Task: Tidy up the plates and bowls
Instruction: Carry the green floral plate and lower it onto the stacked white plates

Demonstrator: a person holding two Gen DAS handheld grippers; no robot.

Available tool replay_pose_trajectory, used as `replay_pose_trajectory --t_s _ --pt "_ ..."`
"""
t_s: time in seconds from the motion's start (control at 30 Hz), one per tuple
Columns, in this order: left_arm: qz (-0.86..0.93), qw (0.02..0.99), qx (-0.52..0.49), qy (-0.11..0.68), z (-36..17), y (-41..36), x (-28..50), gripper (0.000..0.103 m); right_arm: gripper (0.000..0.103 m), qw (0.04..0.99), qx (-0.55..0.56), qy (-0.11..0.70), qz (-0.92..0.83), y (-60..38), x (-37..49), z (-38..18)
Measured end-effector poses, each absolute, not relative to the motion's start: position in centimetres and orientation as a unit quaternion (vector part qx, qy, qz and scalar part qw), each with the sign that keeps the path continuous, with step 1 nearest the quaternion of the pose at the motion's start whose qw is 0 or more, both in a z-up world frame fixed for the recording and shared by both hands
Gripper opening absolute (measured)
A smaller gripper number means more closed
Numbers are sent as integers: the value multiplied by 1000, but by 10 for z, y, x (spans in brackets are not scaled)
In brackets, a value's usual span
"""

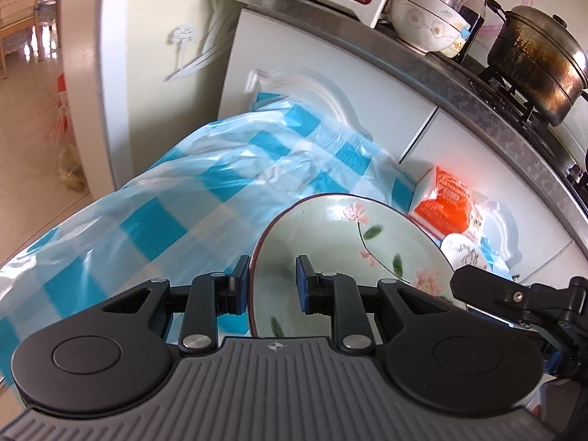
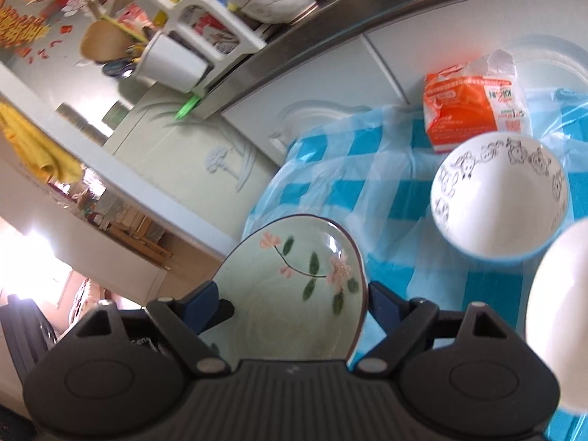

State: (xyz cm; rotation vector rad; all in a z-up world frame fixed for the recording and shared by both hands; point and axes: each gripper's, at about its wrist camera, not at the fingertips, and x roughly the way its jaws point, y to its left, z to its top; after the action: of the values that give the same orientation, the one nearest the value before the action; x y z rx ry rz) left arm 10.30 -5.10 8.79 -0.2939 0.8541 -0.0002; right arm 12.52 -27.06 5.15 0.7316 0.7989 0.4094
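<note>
Both claws are on the same green floral bowl (image 1: 352, 257), lifted and tilted over the blue-check cloth (image 1: 183, 198).

Left claw (image 1: 272, 283): pads straddle the bowl's near rim, one outside and one inside the wall. There's a gap on the inside pad, so the jaws are apart, not clamped.

Right claw (image 2: 294, 305): the bowl (image 2: 294, 290) fills the space between its fingers, which sit just outside either edge. Contact is hidden, so I can't tell whether it grips.

Step, my read: carry or handover of the floral bowl toward a stack.

Ahead-right of the right claw, on the cloth: a white cartoon-print bowl (image 2: 499, 198), then a plain white bowl (image 2: 558, 323) at the frame edge, blurred.

Next: confirm one firm grip before the other lets go, level the bowl, and nest it by size.
</note>
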Motion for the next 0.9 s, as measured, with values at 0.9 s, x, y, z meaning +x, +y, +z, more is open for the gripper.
replay_pose_trajectory --t_s 0.9 --pt "62 883 -76 459 52 -20 22 24 87 819 267 443 248 -203 53 12"
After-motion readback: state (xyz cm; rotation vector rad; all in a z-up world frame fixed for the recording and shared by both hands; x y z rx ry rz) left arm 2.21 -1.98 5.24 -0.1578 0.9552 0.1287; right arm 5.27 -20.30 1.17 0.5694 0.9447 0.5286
